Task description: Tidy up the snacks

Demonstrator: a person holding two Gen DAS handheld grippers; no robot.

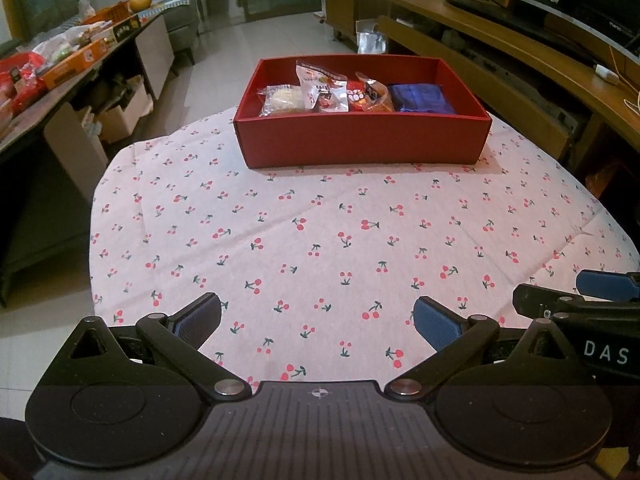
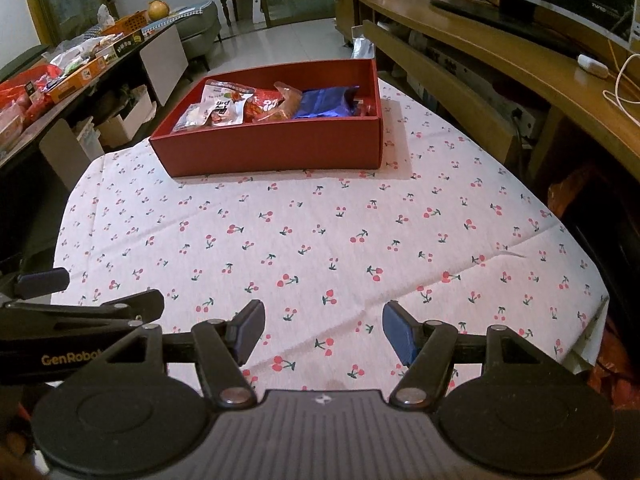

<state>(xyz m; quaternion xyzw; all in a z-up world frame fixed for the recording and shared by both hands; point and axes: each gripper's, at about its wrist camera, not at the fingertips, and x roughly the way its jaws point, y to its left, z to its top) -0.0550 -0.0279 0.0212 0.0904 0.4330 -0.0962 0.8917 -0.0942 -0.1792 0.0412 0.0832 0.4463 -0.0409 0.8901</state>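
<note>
A red box (image 1: 360,140) (image 2: 272,148) stands at the far side of the cherry-print tablecloth (image 1: 320,232) (image 2: 320,240). Inside lie several snack packs: a clear pack with a pale cake (image 1: 280,100), a white pouch (image 1: 322,84) (image 2: 224,104), red and orange packs (image 1: 368,96) (image 2: 276,106), and a blue pack (image 1: 422,98) (image 2: 326,102). My left gripper (image 1: 318,322) hovers open over the near cloth, nothing between its blue pads. My right gripper (image 2: 323,330) is open and empty too, beside the left one. Each gripper shows at the other view's edge.
A long low wooden cabinet (image 1: 500,40) (image 2: 500,60) with a TV runs along the right. A cluttered side table (image 1: 60,64) (image 2: 60,80) with boxes and packets stands at the left. Tiled floor (image 1: 260,40) lies beyond the table.
</note>
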